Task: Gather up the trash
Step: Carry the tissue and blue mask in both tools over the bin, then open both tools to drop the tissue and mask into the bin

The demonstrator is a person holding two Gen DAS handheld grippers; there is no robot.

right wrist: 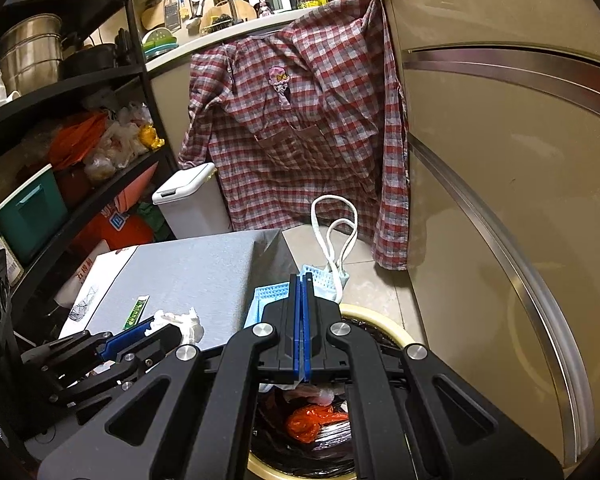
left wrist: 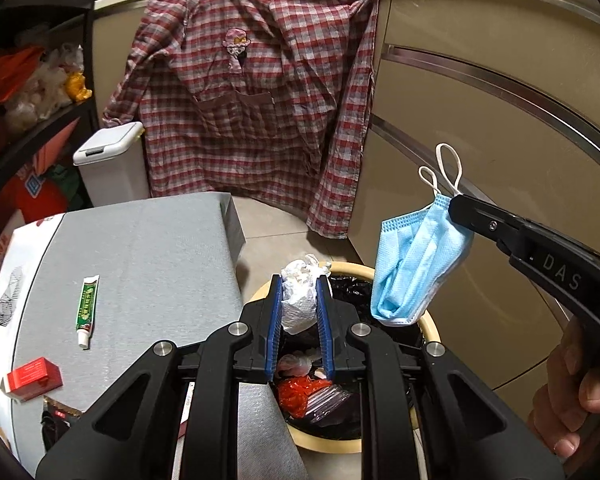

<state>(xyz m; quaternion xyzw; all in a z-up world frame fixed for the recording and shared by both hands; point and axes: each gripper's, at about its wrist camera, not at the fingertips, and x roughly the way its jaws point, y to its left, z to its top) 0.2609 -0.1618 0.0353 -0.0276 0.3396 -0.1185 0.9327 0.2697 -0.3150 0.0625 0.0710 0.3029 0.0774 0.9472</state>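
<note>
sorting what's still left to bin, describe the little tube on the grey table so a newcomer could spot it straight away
Start at the grey-topped table in front of the hanging plaid shirt. On its near half lies a small green and white ointment tube, white cap toward the camera. It is long and slim, unlike the squat red box lying closer to the edge.

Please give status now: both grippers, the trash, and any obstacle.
Left gripper shut on crumpled tissue; right gripper shut on blue face mask. Both above the open trash bin. Nothing blocks the drop.
</note>
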